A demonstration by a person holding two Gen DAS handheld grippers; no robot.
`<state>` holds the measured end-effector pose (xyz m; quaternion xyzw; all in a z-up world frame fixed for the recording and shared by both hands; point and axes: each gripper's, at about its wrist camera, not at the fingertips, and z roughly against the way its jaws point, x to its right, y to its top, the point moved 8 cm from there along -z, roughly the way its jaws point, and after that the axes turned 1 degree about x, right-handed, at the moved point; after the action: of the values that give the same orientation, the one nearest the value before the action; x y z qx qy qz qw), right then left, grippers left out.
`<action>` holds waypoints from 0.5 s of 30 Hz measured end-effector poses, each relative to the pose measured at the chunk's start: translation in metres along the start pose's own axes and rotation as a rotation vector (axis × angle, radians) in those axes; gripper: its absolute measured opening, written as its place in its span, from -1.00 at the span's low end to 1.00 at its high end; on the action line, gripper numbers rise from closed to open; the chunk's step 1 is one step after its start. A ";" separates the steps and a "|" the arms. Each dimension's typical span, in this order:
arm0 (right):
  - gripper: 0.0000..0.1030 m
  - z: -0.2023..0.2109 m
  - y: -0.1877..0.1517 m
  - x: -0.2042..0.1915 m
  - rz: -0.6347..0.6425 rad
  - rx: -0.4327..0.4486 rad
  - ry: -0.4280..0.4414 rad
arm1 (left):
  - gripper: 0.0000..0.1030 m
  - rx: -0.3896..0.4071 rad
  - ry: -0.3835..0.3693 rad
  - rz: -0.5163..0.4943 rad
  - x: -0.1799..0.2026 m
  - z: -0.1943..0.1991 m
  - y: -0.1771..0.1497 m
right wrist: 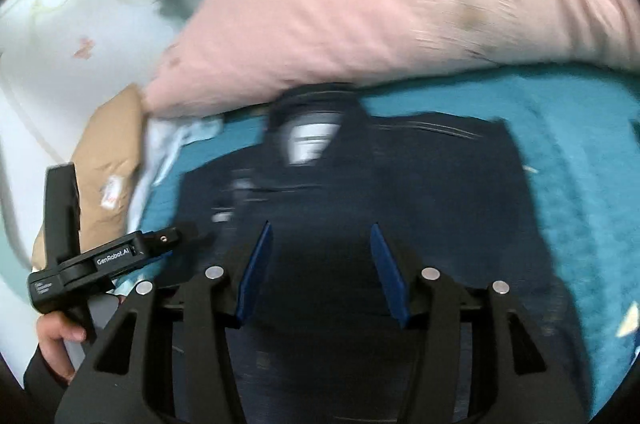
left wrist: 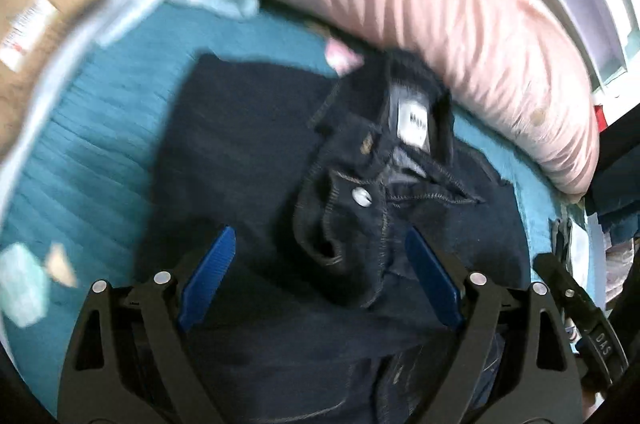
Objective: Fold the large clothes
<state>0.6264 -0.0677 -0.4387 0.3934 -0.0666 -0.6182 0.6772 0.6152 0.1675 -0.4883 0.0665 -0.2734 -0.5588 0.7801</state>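
Blue fingers [left wrist: 208, 276] of the left gripper [left wrist: 318, 244] stood spread wide, nothing between them, above the dark jeans [left wrist: 248, 152] near the open waistband and its metal button [left wrist: 362, 196]. The right gripper [right wrist: 320, 242] hung likewise parted and empty over the same jeans, which lay on the teal blanket [right wrist: 580, 184] against a pink pillow [right wrist: 360, 16].

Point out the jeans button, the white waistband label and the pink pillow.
jeans button [left wrist: 362, 196]: left wrist view, button face.
white waistband label [left wrist: 413, 126]: left wrist view, label's middle.
pink pillow [right wrist: 360, 12]: right wrist view, pillow's broad top.
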 end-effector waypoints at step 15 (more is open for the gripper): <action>-0.06 0.004 -0.022 0.078 -0.087 -0.017 -0.097 | -0.92 0.107 0.088 -0.020 0.001 0.004 -0.012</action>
<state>0.6248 -0.1370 -0.4805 0.3596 -0.0771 -0.6660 0.6490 0.6035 0.1630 -0.4895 0.1356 -0.2675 -0.5476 0.7811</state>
